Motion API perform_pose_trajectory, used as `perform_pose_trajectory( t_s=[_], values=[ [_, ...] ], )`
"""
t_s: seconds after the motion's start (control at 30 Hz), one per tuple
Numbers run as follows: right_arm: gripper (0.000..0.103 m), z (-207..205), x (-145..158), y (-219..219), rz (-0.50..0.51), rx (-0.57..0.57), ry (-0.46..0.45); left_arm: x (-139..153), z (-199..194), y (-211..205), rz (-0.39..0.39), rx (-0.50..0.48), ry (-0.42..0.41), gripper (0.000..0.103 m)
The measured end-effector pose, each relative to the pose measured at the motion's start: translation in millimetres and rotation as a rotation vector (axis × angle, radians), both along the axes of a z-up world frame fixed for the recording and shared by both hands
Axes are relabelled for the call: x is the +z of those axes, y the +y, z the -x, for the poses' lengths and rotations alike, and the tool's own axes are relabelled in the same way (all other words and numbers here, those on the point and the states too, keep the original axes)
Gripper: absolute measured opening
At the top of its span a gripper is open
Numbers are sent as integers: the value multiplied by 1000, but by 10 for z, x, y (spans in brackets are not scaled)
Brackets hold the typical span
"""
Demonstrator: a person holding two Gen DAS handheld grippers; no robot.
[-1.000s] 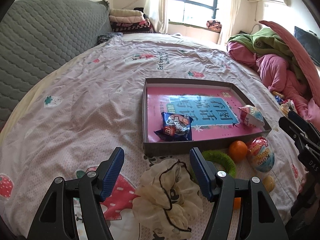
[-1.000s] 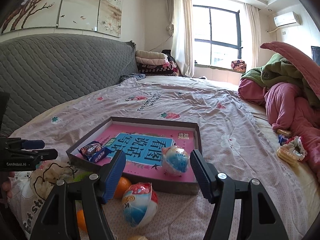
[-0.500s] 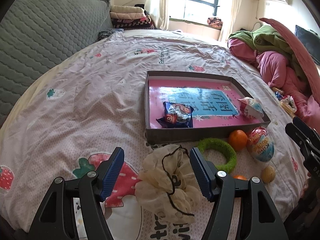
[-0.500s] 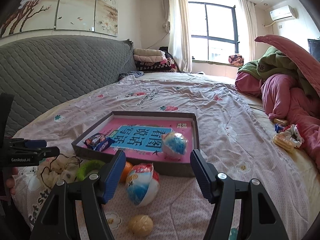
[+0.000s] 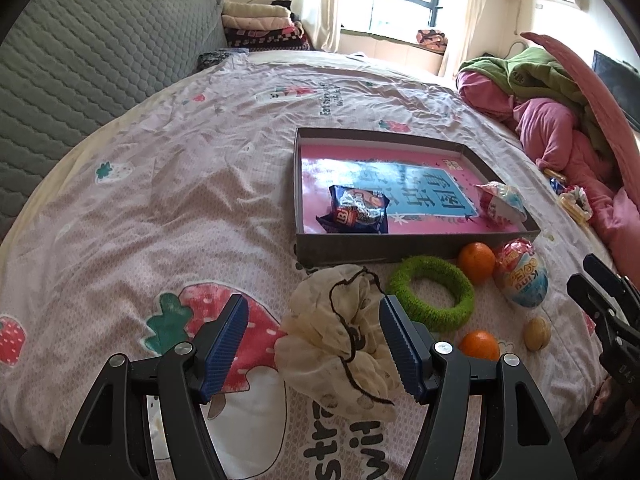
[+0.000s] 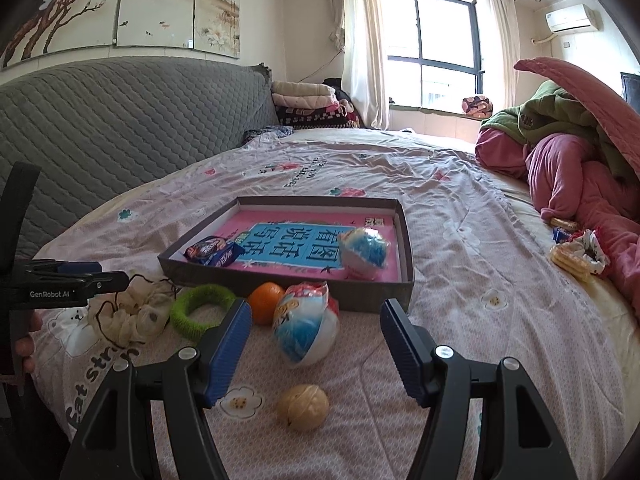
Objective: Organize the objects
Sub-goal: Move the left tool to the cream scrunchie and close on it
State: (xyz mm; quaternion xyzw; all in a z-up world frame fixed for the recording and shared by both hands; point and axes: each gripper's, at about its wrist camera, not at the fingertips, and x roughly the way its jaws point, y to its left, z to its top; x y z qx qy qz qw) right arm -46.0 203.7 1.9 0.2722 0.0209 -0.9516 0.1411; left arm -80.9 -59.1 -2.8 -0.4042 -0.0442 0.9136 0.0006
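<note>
A shallow grey box (image 5: 400,246) with a pink base lies on the bed and holds a blue snack packet (image 5: 356,210) and a wrapped egg (image 5: 502,202). In front of it lie a cream scrunchie (image 5: 340,340), a green ring (image 5: 432,294), two oranges (image 5: 476,262), a big toy egg (image 5: 520,280) and a walnut (image 5: 537,333). My left gripper (image 5: 314,344) is open, its jaws either side of the scrunchie. My right gripper (image 6: 316,350) is open, with the toy egg (image 6: 306,326) and walnut (image 6: 303,407) between its fingers.
A pile of pink and green bedding (image 5: 560,112) lies at the right. Biscuits and a small scrunchie (image 6: 576,254) lie beside it. A grey quilted headboard (image 5: 80,64) runs along the left. Folded blankets (image 6: 308,106) are stacked at the far end.
Both grippers have drawn back toward the bed's near edge. The box and objects now look farther away, and the walnut and second orange have come into view. Both stay open.
</note>
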Motion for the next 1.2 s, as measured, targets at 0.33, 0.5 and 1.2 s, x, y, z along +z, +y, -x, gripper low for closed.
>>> perform_pose_trajectory(
  t_s=[0.33, 0.5, 1.2],
  values=[
    [66, -95, -24, -23, -9, 5, -6, -78, -27, -22, 0, 6, -22, 70],
    [67, -157, -26, -68, -18, 18, 2, -92, -35, -17, 1, 5, -26, 70],
    [67, -383, -140, -609, -80, 165, -11, -154, -91, -8, 7, 3, -42, 70]
  ],
)
